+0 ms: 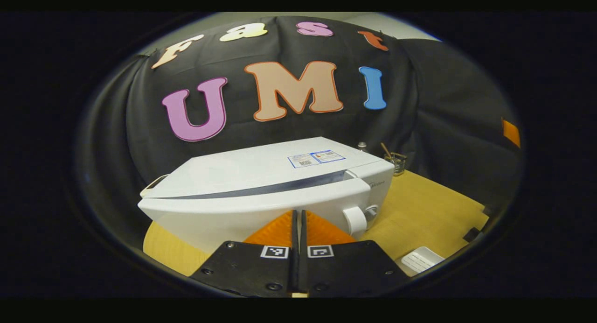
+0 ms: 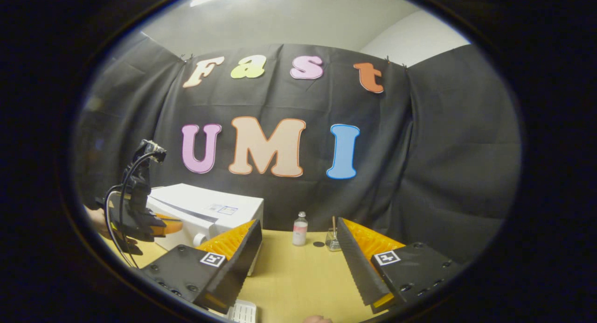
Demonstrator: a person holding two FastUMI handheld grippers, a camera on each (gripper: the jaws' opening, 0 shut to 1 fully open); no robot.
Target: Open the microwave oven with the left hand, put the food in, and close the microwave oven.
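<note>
Each gripper carries two black plates with screw heads and a square black-and-white marker tag apiece; the left gripper [image 2: 161,226], seen farther off, trails looping black cables, perhaps a camera mount atop

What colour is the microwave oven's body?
White; the microwave oven shows best in the left gripper view.

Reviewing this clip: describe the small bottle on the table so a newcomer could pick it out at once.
Start at the white microwave on the wooden table. Look right along the back edge, by the black cloth: the small bottle stands upright there. Unlike the glass holder beside it, it has a white cap and a pinkish label.
</note>
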